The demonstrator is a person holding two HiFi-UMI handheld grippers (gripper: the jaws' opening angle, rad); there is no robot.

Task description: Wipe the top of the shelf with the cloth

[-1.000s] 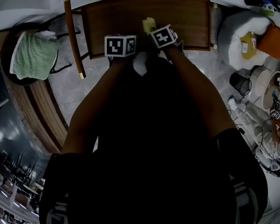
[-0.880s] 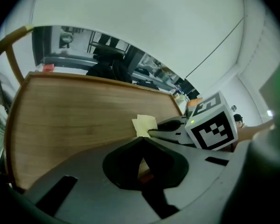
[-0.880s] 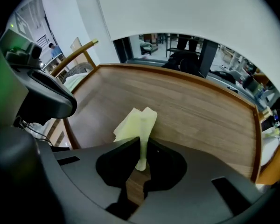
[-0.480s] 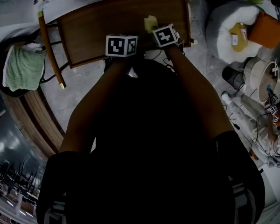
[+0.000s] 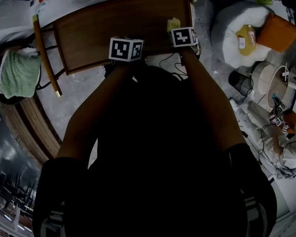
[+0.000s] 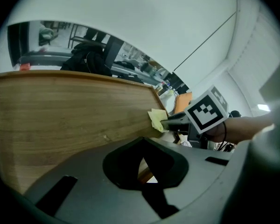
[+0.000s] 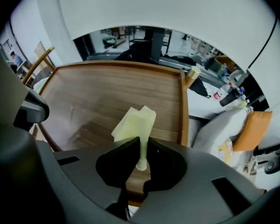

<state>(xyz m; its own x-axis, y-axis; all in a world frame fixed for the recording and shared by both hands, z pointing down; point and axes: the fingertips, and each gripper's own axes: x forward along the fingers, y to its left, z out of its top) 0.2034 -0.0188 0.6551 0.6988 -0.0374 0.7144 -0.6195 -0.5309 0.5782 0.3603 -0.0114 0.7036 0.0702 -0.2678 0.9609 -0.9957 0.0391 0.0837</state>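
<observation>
The brown wooden shelf top fills the upper middle of the head view. A small pale yellow cloth is pinched upright in my right gripper, which is shut on it. The cloth rests on the shelf near its right edge, just ahead of the right marker cube. The left gripper view shows the same cloth and the right gripper's cube off to my right. My left gripper hovers at the shelf's front edge, jaws together with nothing between them.
A green towel lies on a round seat at the left, beside a wooden rail. A white beanbag with an orange cushion sits right of the shelf. Cables, bins and a seated person crowd the floor at the right.
My right gripper has slid the cloth rightward along the shelf top, now close to the right edge. The left gripper has stayed at the front edge.
</observation>
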